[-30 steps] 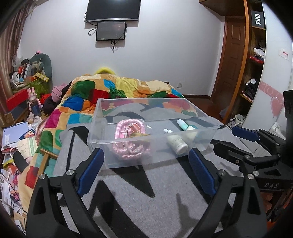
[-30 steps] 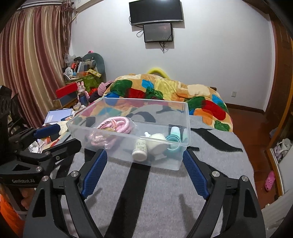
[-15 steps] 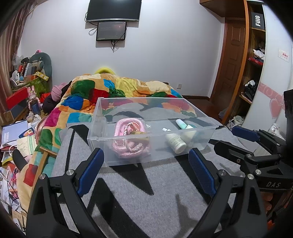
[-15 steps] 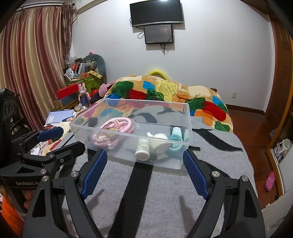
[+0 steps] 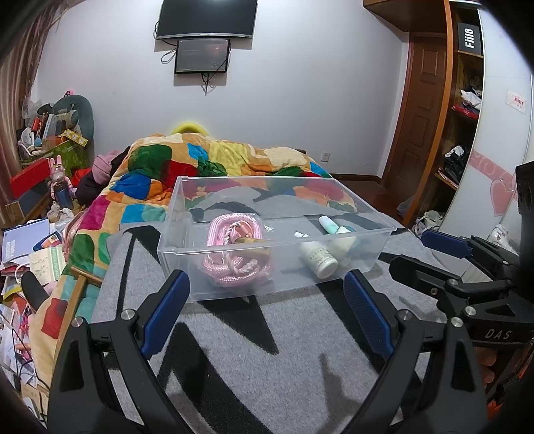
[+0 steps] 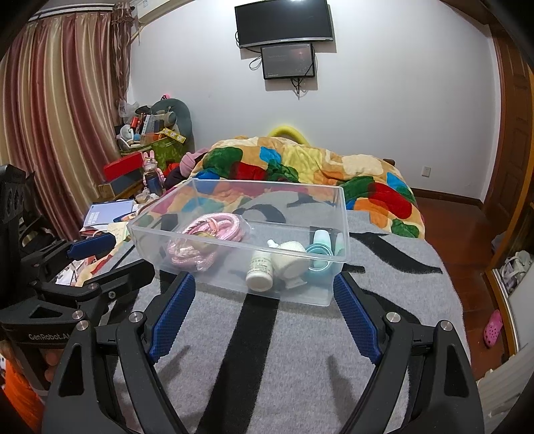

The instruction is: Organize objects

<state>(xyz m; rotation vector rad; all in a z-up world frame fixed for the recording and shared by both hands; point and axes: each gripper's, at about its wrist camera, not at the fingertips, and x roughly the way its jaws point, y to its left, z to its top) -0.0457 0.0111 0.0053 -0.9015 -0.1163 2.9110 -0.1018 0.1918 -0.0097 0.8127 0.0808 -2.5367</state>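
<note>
Bin [image 5: 267,257] (clear plastic, open top) sits mid-frame in both wrist views, on the grey-and-black blanket [image 5: 267,350] covering the near end of the bed. Inside it: coiled pink rope [image 5: 233,247] on the left side, a white bottle [image 5: 317,258] lying on its side right of centre, a teal-capped bottle [image 5: 328,225] behind it, and a cream roll [image 6: 290,258] (possibly bandage, hard to tell through the wall) just beside the white bottle.

Left gripper [image 5: 267,310] spread wide, nothing between its blue pads, low in frame just short of the bin's near wall. Right gripper [image 6: 263,313] same: splayed apart, holding nothing, just short of the near wall. Each gripper shows at the edge of the other's view.

Multicoloured quilt [image 6: 300,167] bunched behind the bin. TV [image 6: 283,21] on the wall at upper centre, curtain [image 6: 56,117] at the left of the right wrist view.
</note>
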